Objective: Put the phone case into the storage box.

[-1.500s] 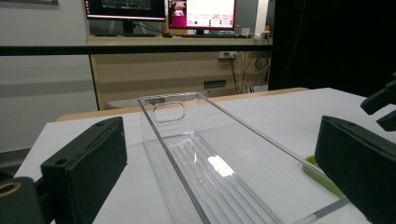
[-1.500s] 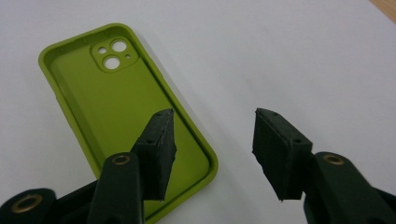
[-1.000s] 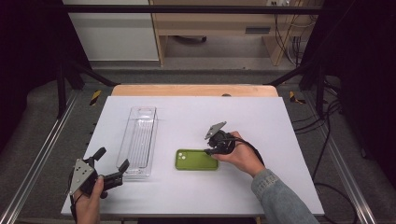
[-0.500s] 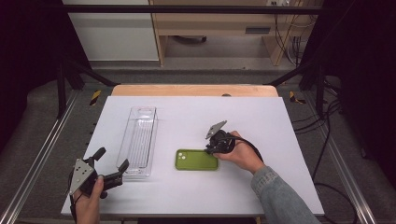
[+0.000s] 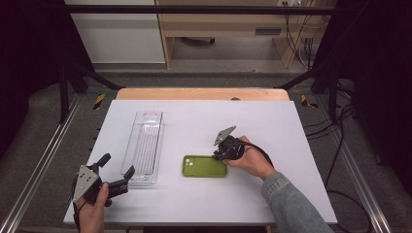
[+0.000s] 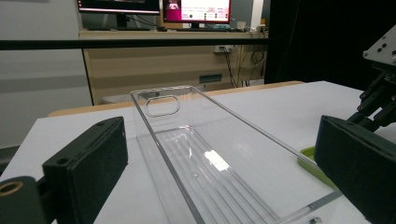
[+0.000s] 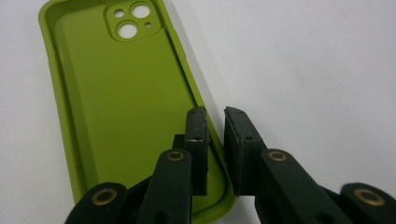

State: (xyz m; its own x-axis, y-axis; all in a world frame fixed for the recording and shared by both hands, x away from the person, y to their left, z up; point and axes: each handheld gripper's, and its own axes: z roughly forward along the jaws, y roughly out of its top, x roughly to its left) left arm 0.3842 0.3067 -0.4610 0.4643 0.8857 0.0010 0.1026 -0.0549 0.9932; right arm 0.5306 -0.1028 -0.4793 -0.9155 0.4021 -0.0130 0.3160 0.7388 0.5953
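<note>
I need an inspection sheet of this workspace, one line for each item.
Surface: white table, wooden far edge.
Job's things: clear plastic bin, empty, upright; green phone case lying open side up beside it, apart.
Clutter: nothing seen.
Grippers: left gripper open, facing the bin's near end; right gripper astride the case's side wall, nearly closed.
Cables: black cable trails from right gripper.
Surroundings: wooden desk, monitors behind.

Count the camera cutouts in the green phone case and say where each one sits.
3 show in the phone case: two large holes set diagonally and a small one beside them, all in its raised corner block. A tinier dot may be another.
</note>
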